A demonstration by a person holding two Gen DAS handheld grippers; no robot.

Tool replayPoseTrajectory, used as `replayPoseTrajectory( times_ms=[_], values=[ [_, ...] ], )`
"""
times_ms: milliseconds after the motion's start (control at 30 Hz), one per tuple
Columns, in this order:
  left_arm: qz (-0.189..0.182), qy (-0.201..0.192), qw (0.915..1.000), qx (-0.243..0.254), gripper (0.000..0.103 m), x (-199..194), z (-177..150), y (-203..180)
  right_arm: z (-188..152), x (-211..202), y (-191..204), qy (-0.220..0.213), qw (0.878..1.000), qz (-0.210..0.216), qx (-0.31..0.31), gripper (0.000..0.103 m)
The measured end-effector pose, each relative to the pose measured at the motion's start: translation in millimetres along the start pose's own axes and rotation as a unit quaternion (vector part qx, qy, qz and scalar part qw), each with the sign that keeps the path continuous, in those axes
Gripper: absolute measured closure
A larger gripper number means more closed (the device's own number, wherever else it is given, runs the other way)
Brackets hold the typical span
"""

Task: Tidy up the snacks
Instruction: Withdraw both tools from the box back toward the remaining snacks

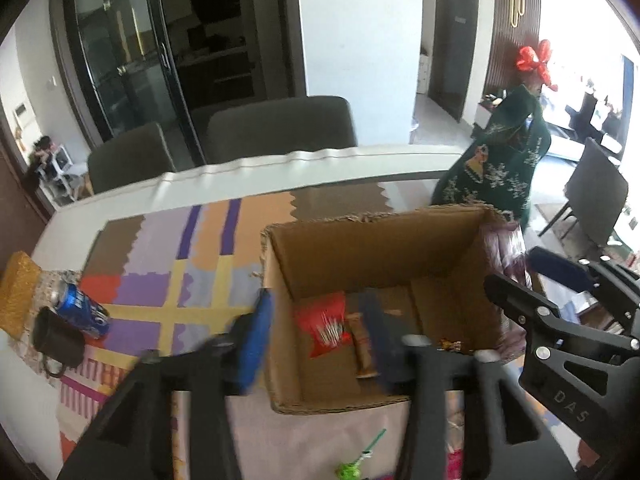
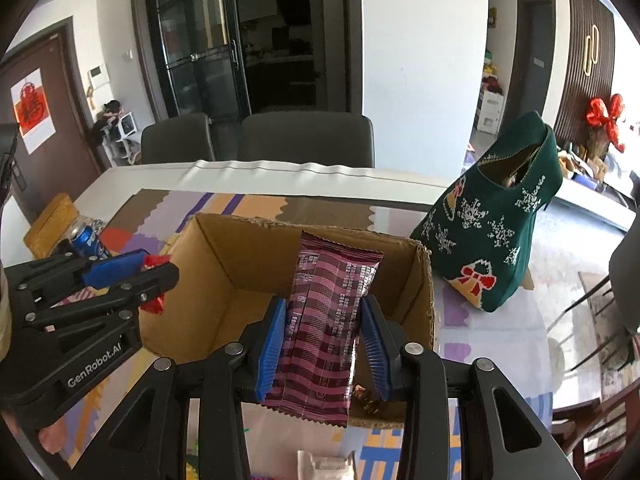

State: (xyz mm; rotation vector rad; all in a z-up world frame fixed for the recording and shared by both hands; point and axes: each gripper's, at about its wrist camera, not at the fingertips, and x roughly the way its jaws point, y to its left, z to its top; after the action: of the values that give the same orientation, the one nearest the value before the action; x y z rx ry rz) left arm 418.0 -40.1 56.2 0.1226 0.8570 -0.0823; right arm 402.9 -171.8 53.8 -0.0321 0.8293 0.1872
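Left tongs (image 1: 320, 340) motion-blurred; white packet (image 2: 326, 466) cut by bottom edge

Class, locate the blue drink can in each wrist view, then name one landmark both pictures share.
Left wrist view: the blue drink can lies tipped at the far left, beside a dark mug.
Right wrist view: it shows at the left edge, behind the left hand-held gripper.
Shared landmark: the cardboard box.
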Motion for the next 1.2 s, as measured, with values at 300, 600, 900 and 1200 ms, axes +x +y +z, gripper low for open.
replayPoseTrajectory(
  times_ms=[300, 600, 900, 1200],
  values=[
    [-0.001, -0.003, 1.0000, -0.006, 0.042, -26, -22, 5, -15, -13, 2, 0.004, 1.000, -0.007, -0.001, 0.050],
    [0.005, -0.029, 0.9996, 0.001, 0.034, -64, -51, 3, -47, -38, 9, 0.008, 1.000, -0.001, -0.019, 0.042],
    [0.004, -0.042, 0.9991, -0.004, 0.031, -84, -84, 0, -78, -63, 15, -0.007, 1.000, 0.003, -0.025, 0.035],
    [-0.002, -0.024, 0.9997, -0.004, 0.029, -87, -117, -9, -112, -72, 16, -0.008, 1.000, 0.004, -0.018, 0.033]
  ],
)
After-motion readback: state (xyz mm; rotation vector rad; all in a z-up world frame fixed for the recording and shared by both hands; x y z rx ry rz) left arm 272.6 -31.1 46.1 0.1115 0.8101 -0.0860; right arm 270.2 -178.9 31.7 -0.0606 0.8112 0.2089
